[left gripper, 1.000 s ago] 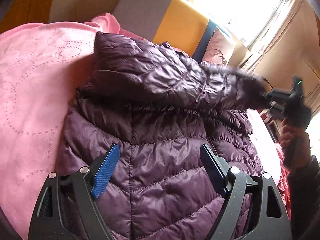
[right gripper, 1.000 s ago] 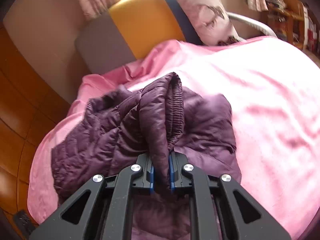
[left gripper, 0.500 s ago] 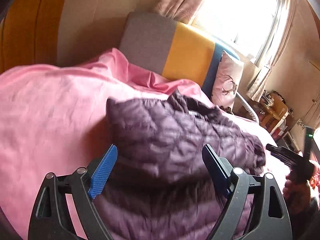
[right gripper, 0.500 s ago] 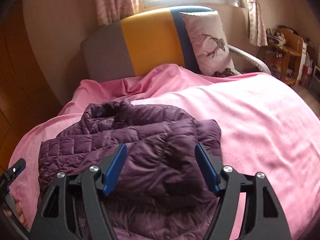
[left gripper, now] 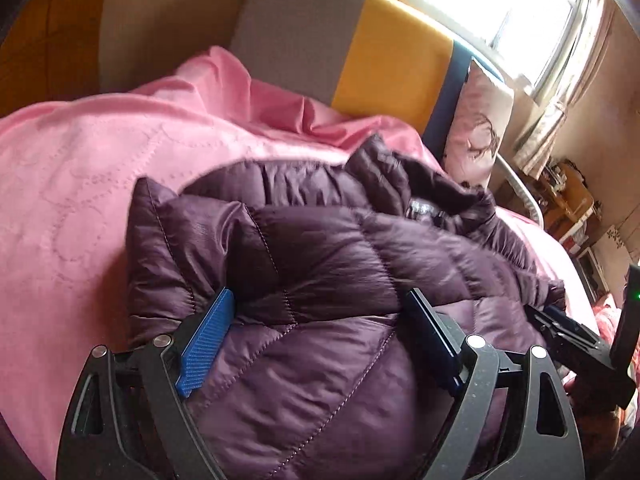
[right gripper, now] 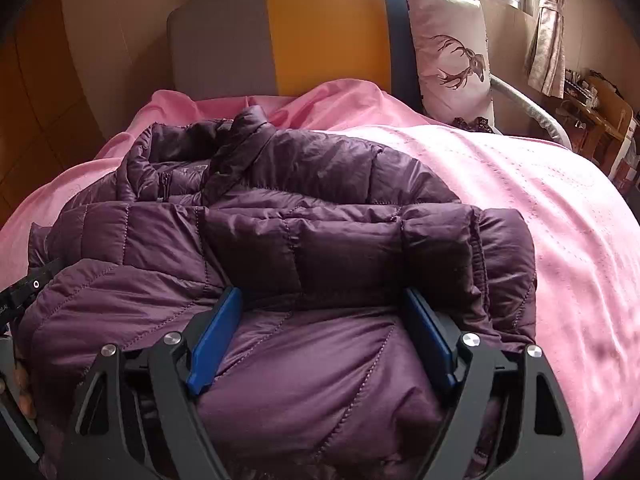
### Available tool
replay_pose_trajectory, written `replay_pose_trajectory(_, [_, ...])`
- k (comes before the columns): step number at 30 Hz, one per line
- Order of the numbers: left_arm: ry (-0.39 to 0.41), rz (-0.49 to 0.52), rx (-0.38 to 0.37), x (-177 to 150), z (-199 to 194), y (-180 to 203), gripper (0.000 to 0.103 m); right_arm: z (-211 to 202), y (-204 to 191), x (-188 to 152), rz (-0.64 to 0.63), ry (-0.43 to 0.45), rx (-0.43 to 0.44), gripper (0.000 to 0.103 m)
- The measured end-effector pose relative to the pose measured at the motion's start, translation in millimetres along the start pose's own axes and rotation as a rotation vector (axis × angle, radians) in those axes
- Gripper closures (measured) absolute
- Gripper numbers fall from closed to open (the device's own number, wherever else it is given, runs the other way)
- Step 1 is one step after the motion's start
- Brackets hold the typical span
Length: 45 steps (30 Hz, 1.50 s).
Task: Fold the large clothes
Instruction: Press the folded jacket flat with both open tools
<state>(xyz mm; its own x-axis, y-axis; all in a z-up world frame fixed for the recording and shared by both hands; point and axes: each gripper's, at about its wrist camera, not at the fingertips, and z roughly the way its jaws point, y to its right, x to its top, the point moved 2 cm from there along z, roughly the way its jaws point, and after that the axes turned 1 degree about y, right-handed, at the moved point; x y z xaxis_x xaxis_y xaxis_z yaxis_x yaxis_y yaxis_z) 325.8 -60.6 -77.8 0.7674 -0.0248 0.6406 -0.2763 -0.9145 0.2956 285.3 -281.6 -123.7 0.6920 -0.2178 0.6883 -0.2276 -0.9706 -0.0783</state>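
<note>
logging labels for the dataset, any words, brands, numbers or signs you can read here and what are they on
None can be read.
Purple jacket: no visible label or brand.
Pillow: a deer picture, no words.
Left gripper's body, seen at the right wrist view's left edge: tiny white marking, too small to read.

Pink bedspread (right gripper: 540, 208), deer pillow (right gripper: 452, 52)

Jacket (right gripper: 304, 240) is laid on the bedspread (right gripper: 540, 200), collar end toward the headboard (right gripper: 280, 36). A sleeve is folded across the jacket's body. Pillow (right gripper: 452, 52) is propped against the headboard, at its right end. Left gripper (left gripper: 320, 328) and right gripper (right gripper: 324, 320) are positioned at the jacket's near end, left and right, each with jaws spread over the fabric. Shelves (right gripper: 600, 112) are seen right of the bed.
</note>
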Motion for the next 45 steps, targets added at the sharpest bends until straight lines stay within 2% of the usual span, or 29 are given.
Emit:
replay_pose_trajectory(3, [0.003,0.038,0.016,-7.4,8.7,0.1,0.017,8.6,2.3,-6.8,0.003,0.000,0.000,0.022])
replay_pose_trajectory(15, [0.019,0.057,0.070,-12.0,14.3,5.6,0.017,19.8,-2.3,-6.9,-0.016,-0.010,-0.024,0.021])
replay_pose_trajectory(17, [0.053,0.059,0.126,-11.4,-3.4,9.8,0.017,19.4,-1.9,-6.7,-0.012,-0.008,-0.019,0.021])
replay_pose_trajectory(18, [0.101,0.051,0.155,-12.1,-19.5,11.4,0.017,19.3,-2.2,-6.6,-0.013,-0.007,-0.019,0.021])
replay_pose_trajectory(20, [0.173,0.044,0.167,-14.1,-40.8,14.5,0.017,19.2,-2.2,-6.7,-0.014,-0.006,-0.019,0.021])
replay_pose_trajectory(22, [0.202,0.057,0.153,-16.9,-53.4,23.6,0.017,19.4,-2.2,-6.8,-0.013,-0.006,-0.018,0.021])
replay_pose_trajectory(24, [0.145,0.095,0.110,-22.7,-44.4,35.7,0.017,19.6,-2.7,-7.0,-0.016,-0.007,-0.022,0.021])
replay_pose_trajectory(26, [0.030,0.119,0.143,-34.2,-12.6,36.8,0.017,19.6,-3.0,-7.1,-0.015,-0.008,-0.020,0.021])
replay_pose_trajectory(28, [0.017,0.093,0.129,-36.4,0.0,28.2,0.014,19.8,-3.9,-6.4,-0.020,-0.010,-0.025,0.021])
replay_pose_trajectory(32, [0.014,0.095,0.133,-35.1,0.1,28.5,0.012,16.4,-5.5,-5.8,-0.025,-0.005,-0.029,0.019])
replay_pose_trajectory(33, [0.014,0.095,0.141,-35.1,-3.1,29.3,0.012,13.4,-6.1,-4.3,-0.030,-0.011,-0.030,0.018])
replay_pose_trajectory(35, [0.024,0.086,0.173,-35.0,-17.7,31.6,0.012,3.0,-6.4,-1.5,-0.037,-0.029,-0.033,0.008])
replay_pose_trajectory(38, [0.080,0.067,0.151,-44.9,-55.1,32.8,0.012,-25.6,-2.3,-6.2,0.016,-0.018,0.023,0.003])
replay_pose_trajectory(41, [0.121,0.084,0.137,-62.2,-88.6,35.8,0.012,-53.4,0.5,-23.8,0.029,-0.020,0.054,0.002])
replay_pose_trajectory(45, [0.157,0.093,0.158,-84.1,-126.8,37.2,0.012,-84.8,10.4,-59.0,0.071,-0.049,0.080,0.002])
